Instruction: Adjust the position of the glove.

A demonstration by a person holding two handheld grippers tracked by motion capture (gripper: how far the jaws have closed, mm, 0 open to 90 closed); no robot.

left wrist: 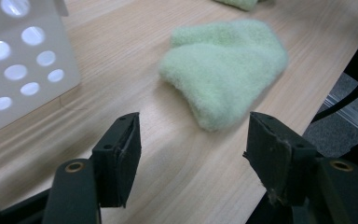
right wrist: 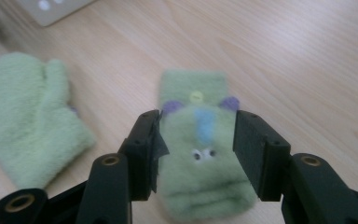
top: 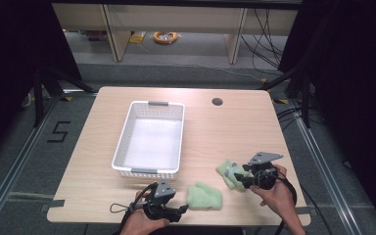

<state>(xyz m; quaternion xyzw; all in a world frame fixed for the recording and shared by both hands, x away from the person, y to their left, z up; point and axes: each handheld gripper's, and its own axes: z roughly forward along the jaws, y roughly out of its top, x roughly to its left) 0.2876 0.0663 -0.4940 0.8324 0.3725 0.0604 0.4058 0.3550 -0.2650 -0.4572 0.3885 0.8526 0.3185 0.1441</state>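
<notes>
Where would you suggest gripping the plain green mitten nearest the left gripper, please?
Probably at the rounded end of the plain green mitten that points toward the left gripper. It lies flat near the table's front edge, so come in low along the table with the jaws straddling that end; the white basket stands clear to one side.

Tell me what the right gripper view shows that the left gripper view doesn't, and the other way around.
The right gripper view alone shows the face on the decorated mitten: small eyes, a blue stripe, purple patches and a yellow dot, with the right gripper open and its jaws standing either side of it. The left gripper view alone shows the white basket's perforated wall up close, and the left gripper open over bare wood, short of anything. Both show the plain green mitten lying flat on the wooden table.
</notes>
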